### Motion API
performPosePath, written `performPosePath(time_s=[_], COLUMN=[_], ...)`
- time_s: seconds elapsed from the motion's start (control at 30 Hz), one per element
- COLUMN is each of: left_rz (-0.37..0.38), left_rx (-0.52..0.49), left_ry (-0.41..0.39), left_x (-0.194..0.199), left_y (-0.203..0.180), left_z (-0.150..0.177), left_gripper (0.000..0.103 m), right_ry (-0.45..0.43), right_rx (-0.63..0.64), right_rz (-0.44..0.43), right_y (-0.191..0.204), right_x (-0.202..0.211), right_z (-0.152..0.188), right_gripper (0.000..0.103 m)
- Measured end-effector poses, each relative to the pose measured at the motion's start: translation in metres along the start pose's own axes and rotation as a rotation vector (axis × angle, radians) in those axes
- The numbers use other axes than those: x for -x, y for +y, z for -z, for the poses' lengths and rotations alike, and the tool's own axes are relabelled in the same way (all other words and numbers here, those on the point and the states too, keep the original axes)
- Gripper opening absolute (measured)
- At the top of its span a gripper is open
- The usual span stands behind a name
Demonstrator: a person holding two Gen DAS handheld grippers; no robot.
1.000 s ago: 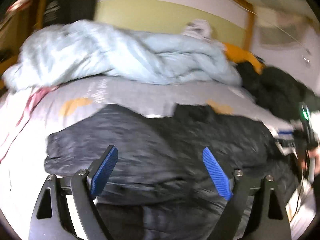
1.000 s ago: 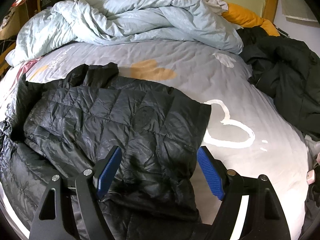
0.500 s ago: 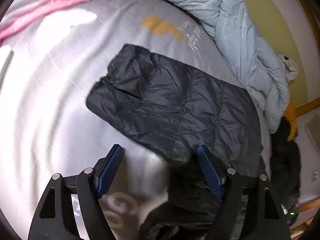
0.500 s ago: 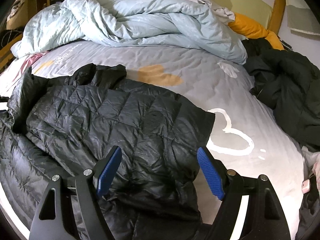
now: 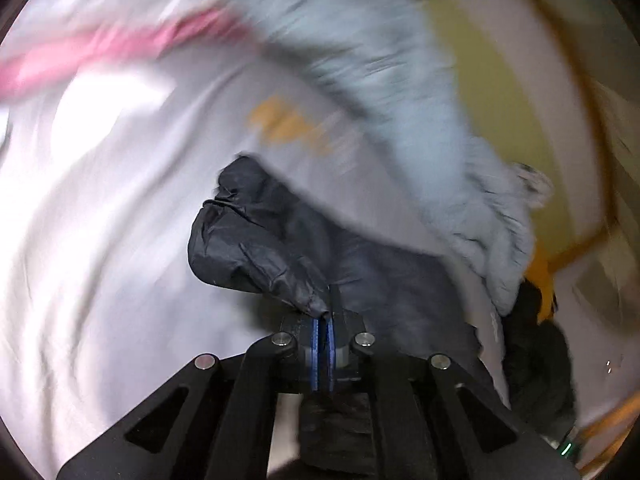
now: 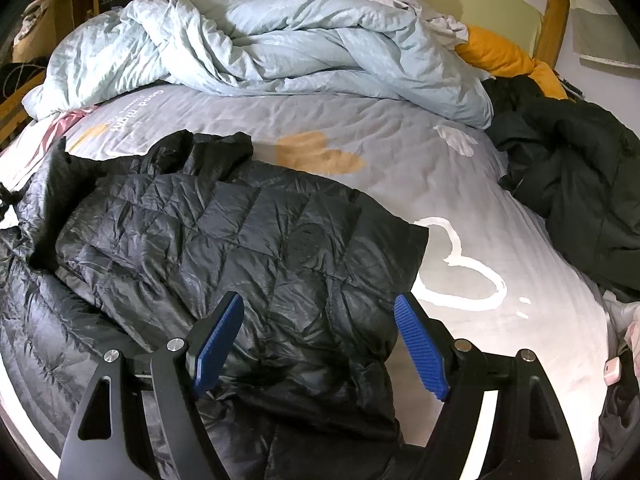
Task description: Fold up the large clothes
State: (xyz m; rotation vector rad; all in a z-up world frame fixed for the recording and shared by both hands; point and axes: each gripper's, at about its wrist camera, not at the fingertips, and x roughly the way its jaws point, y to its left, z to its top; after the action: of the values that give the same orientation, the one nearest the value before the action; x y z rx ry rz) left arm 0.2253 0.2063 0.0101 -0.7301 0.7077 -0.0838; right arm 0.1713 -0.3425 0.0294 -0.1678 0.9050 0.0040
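Observation:
A black quilted puffer jacket [image 6: 248, 248] lies spread on the grey bed sheet [image 6: 400, 148], partly folded over itself. My right gripper [image 6: 320, 340] hovers open and empty just above the jacket's near part. In the blurred left wrist view my left gripper [image 5: 323, 322] is shut on a bunched edge of the same jacket [image 5: 260, 248] and holds it lifted off the sheet [image 5: 100, 220].
A crumpled light-blue duvet [image 6: 260, 44] lies across the far side of the bed. A yellow pillow [image 6: 504, 56] and a pile of dark clothes [image 6: 572, 168] are at the right. A pink cloth [image 5: 100, 52] lies at the left edge.
My left gripper has closed on the jacket's edge and is lifting it; the left view is now blurred by motion. My right gripper has stayed open, almost still.

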Motion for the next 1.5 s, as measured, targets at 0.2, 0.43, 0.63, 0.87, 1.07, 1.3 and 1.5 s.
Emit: performPosePath(time_s=[0.2, 0.43, 0.63, 0.87, 1.07, 1.3, 1.5], left_rz=[0.347, 0.391, 0.237, 0.225, 0.238, 0.278, 0.267], left_rx=[-0.428, -0.756, -0.942, -1.005, -1.025, -1.047, -1.051], left_ry=[-0.064, 0.147, 0.207, 0.208, 0.216, 0.223, 0.198], left_x=[0.047, 0.014, -0.017, -0.019, -0.017, -0.009, -0.003], left_y=[-0.118, -0.188, -0.193, -0.195, -0.198, -0.203, -0.204], left_z=[0.049, 0.149, 0.199, 0.217, 0.224, 0.235, 0.235], left_gripper=[0.002, 0.003, 0.003, 0.003, 0.003, 0.003, 0.021], right_ry=[-0.025, -0.042, -0.094, -0.231, -0.351, -0.285, -0.235], right_rx=[-0.025, -0.038, -0.048, -0.081, 0.046, 0.157, 0.144], right_rz=[-0.006, -0.022, -0.057, -0.316, -0.449, -0.471, -0.442], right_y=[0.004, 0.009, 0.013, 0.032, 0.076, 0.123, 0.130], right_x=[0.008, 0.014, 0.031, 0.066, 0.101, 0.097, 0.073], right_z=[-0.003, -0.004, -0.004, -0.002, 0.010, 0.021, 0.024], right_gripper=[0.080, 0.080, 0.080, 0.080, 0.080, 0.065, 0.011])
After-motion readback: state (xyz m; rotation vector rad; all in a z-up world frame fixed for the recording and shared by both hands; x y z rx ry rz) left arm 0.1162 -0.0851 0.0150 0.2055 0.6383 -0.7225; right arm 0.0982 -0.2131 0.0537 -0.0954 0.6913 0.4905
